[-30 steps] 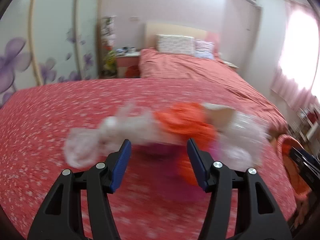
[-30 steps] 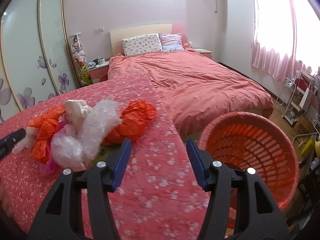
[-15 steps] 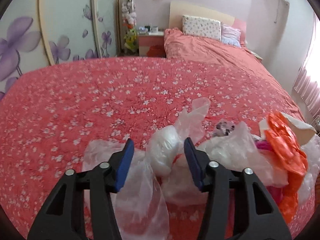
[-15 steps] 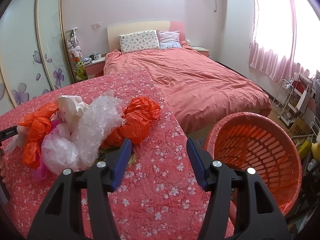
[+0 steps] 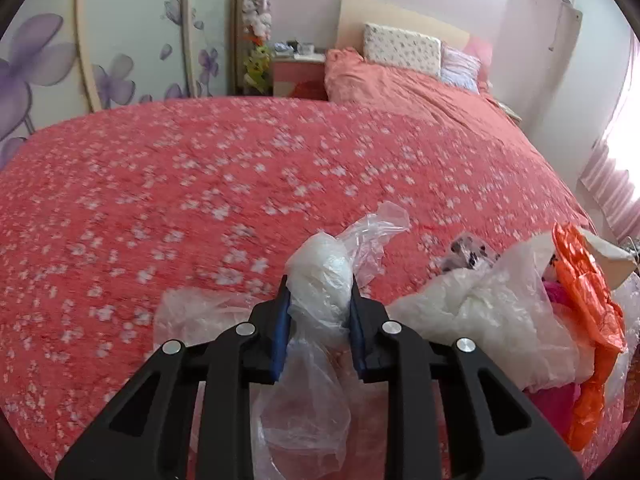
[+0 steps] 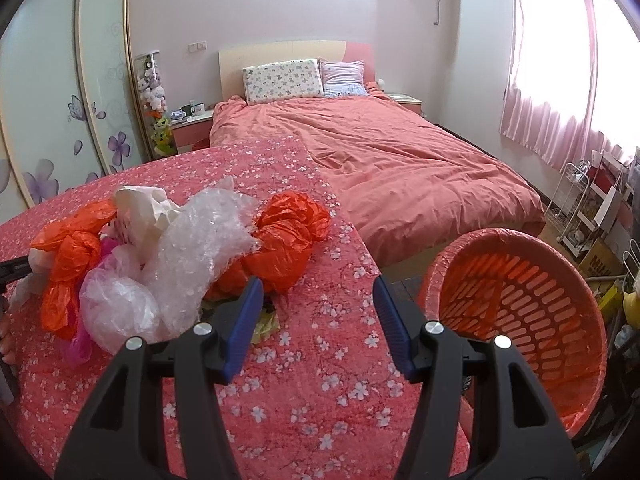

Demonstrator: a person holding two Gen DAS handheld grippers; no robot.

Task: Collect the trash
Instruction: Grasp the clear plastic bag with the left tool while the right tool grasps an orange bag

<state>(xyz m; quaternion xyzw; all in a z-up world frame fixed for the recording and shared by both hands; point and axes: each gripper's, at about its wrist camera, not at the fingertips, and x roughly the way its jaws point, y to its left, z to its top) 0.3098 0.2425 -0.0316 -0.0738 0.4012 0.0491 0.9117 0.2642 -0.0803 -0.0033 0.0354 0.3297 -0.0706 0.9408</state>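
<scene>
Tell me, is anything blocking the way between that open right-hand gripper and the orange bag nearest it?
Nothing visible does. The right gripper, its jaws open and holding nothing, points at the crumpled orange plastic bag just ahead of it; only bare floral bedspread lies beneath them, with bubble wrap off to one side.

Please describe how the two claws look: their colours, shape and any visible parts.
Both look alike. The left claw and the right claw each have two black plastic arms with triangular cut-outs, round silver rivets, and ribbed blue pads on the inner faces. No cables, markings or sleeves show.
</scene>
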